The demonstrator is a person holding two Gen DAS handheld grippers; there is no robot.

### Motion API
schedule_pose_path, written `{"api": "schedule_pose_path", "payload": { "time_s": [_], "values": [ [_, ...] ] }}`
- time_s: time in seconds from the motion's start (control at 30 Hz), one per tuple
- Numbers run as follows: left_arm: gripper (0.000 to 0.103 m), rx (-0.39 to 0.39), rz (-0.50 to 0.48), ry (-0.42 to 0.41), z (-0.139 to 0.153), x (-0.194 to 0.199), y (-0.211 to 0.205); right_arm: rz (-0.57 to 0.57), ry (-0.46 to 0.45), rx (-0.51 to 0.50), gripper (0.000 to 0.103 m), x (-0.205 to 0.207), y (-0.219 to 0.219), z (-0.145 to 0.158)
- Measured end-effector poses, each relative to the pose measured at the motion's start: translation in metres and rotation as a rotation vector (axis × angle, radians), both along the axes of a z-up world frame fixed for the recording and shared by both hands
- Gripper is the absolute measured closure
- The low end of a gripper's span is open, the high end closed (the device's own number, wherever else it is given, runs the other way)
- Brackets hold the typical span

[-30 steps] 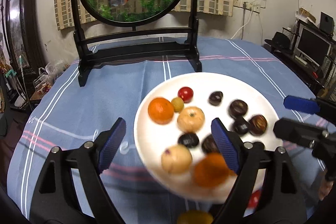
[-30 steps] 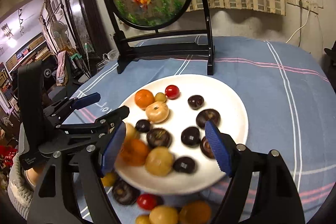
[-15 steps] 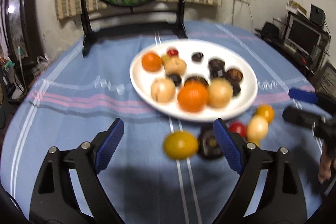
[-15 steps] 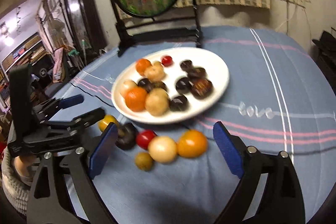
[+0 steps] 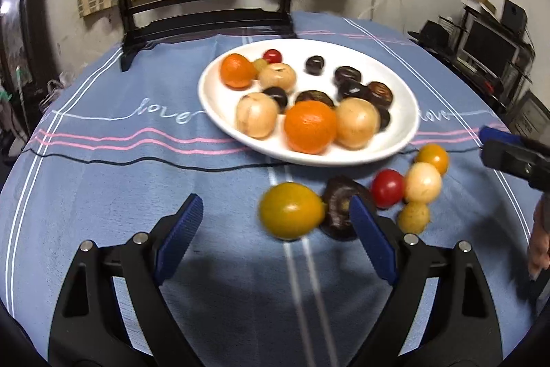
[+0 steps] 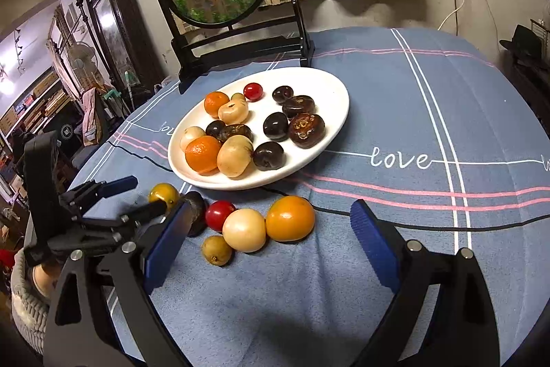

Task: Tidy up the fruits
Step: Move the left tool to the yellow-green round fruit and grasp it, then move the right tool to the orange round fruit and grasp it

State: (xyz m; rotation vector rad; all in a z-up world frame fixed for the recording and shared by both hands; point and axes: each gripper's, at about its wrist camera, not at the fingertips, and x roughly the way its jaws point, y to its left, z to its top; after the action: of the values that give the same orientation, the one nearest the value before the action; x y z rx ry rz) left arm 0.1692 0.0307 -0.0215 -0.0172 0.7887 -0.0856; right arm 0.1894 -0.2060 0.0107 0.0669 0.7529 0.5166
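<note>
While the blue-clothed desk (image 6: 429,98) carried a white plate (image 6: 330,133) heaped with fruit, six loose fruits (image 6: 244,229) lay just beside its near rim. Both claws tilted downward over them. The left claw (image 5: 271,236) stood wide, empty, a yellow tomato (image 5: 290,210) between its pads untouched. The right claw (image 6: 268,243), having just opened, gaped wide and held nothing.

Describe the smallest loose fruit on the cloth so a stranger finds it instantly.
Start at the white oval plate on the blue tablecloth. Six fruits lie loose before its near rim. The small dull olive-yellow fruit sits nearest the camera, touching the pale cream fruit; it is smallest and dullest.
</note>
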Motion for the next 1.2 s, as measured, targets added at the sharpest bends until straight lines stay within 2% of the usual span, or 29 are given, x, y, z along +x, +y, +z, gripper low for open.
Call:
{"api": "schedule_pose_path", "payload": {
  "time_s": [0.13,0.23,0.3,0.33,0.37,0.4,0.43,0.63,0.8,0.87,1.0,1.07,1.2],
  "values": [
    [0.015,0.003,0.007,0.053,-0.011,0.007,0.001,-0.004,-0.002,-0.002,0.009,-0.001,-0.001,0.0],
    [0.015,0.064,0.004,0.027,-0.011,0.008,-0.006,-0.005,0.0,-0.009,0.009,0.0,-0.002,-0.002],
    [0.016,0.034,-0.003,0.034,-0.012,0.011,-0.001,-0.011,0.007,-0.012,0.009,0.002,-0.003,-0.004],
    [0.025,0.004,-0.013,0.042,-0.013,0.012,0.002,-0.013,0.01,-0.013,0.009,0.003,-0.004,-0.005],
    [0.039,-0.036,-0.03,0.056,-0.014,0.014,0.006,-0.017,0.015,-0.016,0.009,0.004,-0.005,-0.006],
    [0.047,-0.051,-0.038,0.062,-0.015,0.014,0.008,-0.025,0.021,-0.017,0.009,0.006,-0.006,-0.008],
    [0.06,-0.068,-0.048,0.062,-0.014,0.013,0.01,-0.03,0.025,-0.016,0.009,0.007,-0.008,-0.008],
    [0.061,-0.027,-0.055,0.051,-0.015,0.011,0.005,-0.044,0.072,-0.002,0.009,0.016,-0.015,-0.017],
    [0.061,-0.04,-0.043,0.054,-0.015,0.012,0.008,-0.021,0.123,-0.02,0.01,0.021,-0.009,-0.031],
    [0.061,-0.023,-0.041,0.052,-0.015,0.011,0.006,-0.009,0.136,-0.02,0.025,0.022,-0.006,-0.035],
    [0.061,-0.01,-0.041,0.051,-0.015,0.011,0.005,0.02,0.125,-0.02,0.035,0.02,-0.003,-0.036],
    [0.059,-0.014,-0.043,0.059,-0.016,0.011,0.004,0.038,0.151,0.023,0.037,0.023,-0.005,-0.038],
    [0.059,-0.005,-0.043,0.085,-0.02,0.014,0.002,0.049,0.271,0.196,0.039,0.041,-0.014,-0.05]
  ]
}}
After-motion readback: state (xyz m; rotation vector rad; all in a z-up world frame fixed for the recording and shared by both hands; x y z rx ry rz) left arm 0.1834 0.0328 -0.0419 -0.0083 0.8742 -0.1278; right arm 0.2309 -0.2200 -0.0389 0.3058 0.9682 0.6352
